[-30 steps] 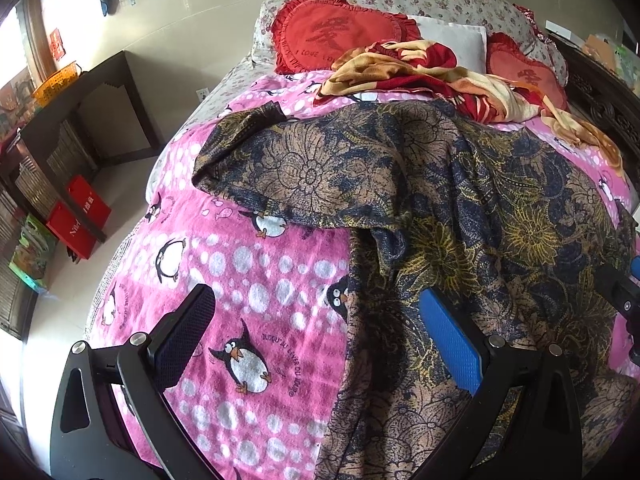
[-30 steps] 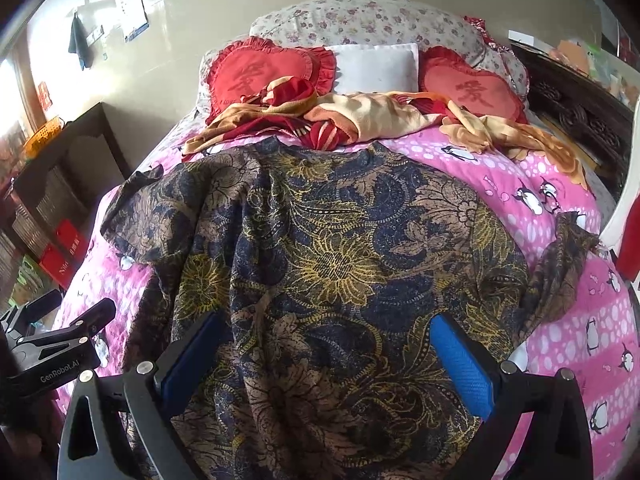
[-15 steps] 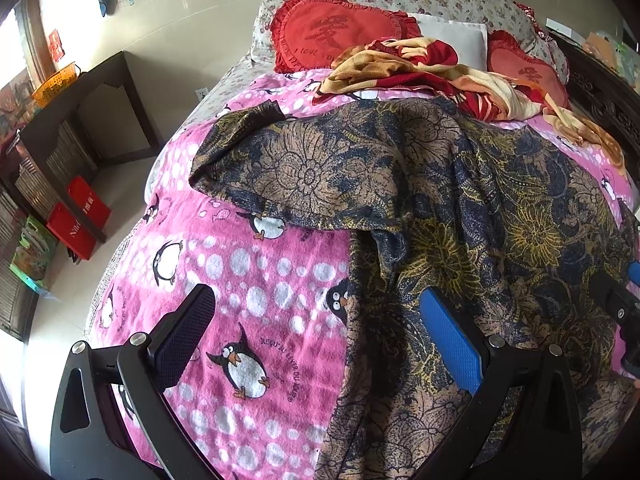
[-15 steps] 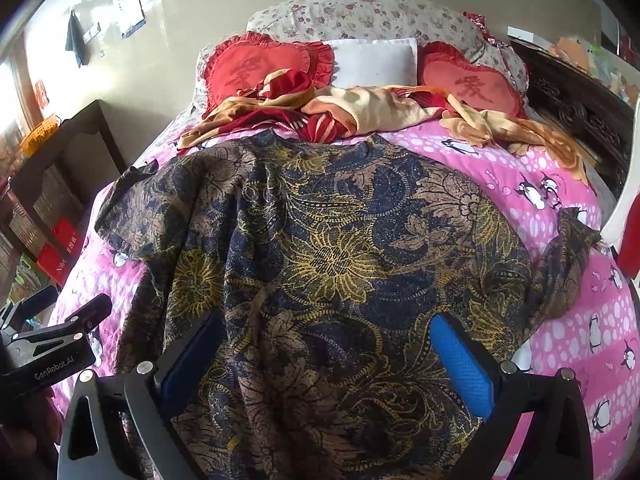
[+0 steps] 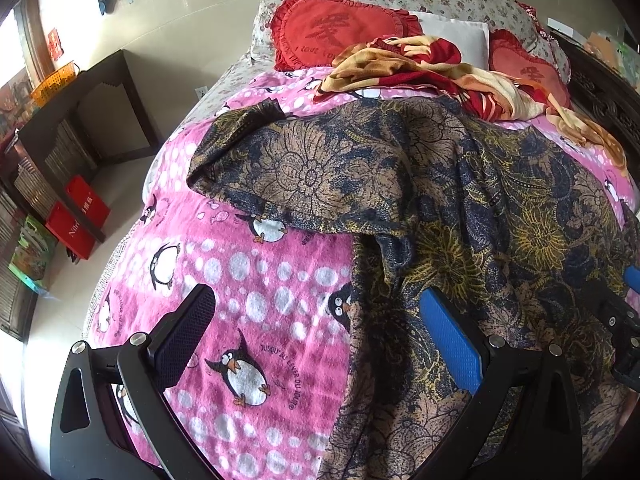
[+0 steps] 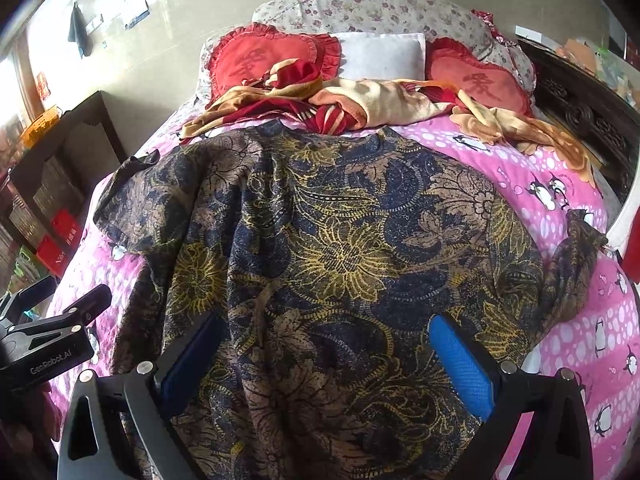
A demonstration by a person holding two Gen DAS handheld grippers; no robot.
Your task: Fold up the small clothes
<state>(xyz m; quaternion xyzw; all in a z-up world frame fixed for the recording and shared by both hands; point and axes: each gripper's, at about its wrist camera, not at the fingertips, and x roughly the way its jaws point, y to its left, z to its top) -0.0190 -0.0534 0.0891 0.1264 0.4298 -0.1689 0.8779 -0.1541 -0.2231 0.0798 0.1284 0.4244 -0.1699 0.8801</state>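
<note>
Shirt (image 6: 340,248) lies spread on the pink blanket (image 5: 240,272), little changed from a second ago; both views have crept slightly nearer. Left gripper (image 5: 320,336) and right gripper (image 6: 332,356) gape wide, holding nothing. Crumpled cloth (image 6: 360,100) and red cushions (image 6: 256,60) lie beyond.

Both cameras sit low near the foot of the bed (image 6: 560,168), looking up it toward the pillows (image 6: 360,8). The left view looks from the left edge, the right from the middle. Both see the flowery shirt (image 5: 500,208).
</note>
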